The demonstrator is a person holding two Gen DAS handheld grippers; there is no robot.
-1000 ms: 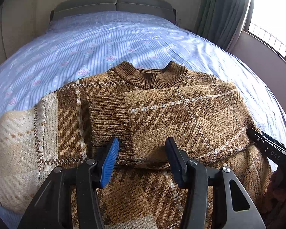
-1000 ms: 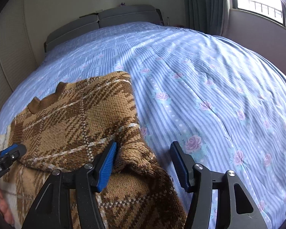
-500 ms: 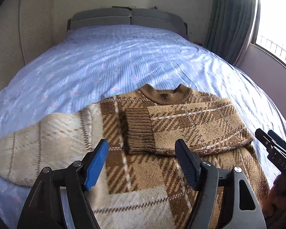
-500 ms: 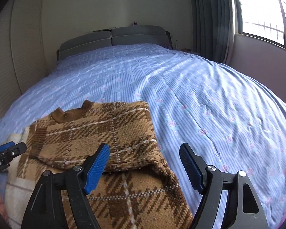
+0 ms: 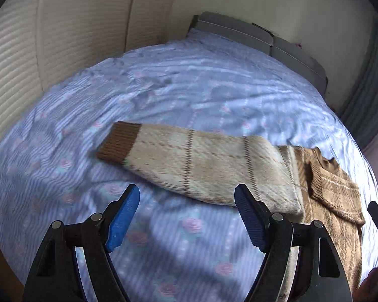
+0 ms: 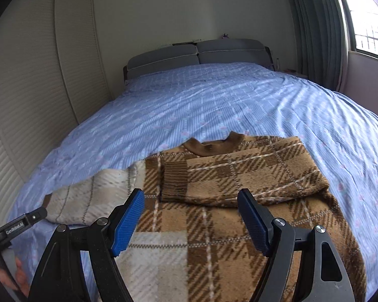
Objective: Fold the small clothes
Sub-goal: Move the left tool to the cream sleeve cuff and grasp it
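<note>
The brown plaid sweater [image 6: 214, 201] lies flat on the bed [image 6: 214, 100], one sleeve folded across its chest; its hem is cut off behind the right hand-held gripper [image 6: 191, 219], whose jaws stand apart and empty. The left hand-held gripper [image 5: 186, 214], also spread and empty, hovers over the blurred cream sleeve [image 5: 201, 161], where motion smears the knit.

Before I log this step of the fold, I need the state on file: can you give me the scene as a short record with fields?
surface: bed with blue floral cover
garment: sweater, brown plaid, lying flat
right sleeve: folded across the chest, cuff near the middle
left sleeve: cream, stretched out sideways on the cover, not yet folded
left gripper: jaws open, empty, over the cover beside the left sleeve
right gripper: jaws open, empty, over the sweater body
</note>
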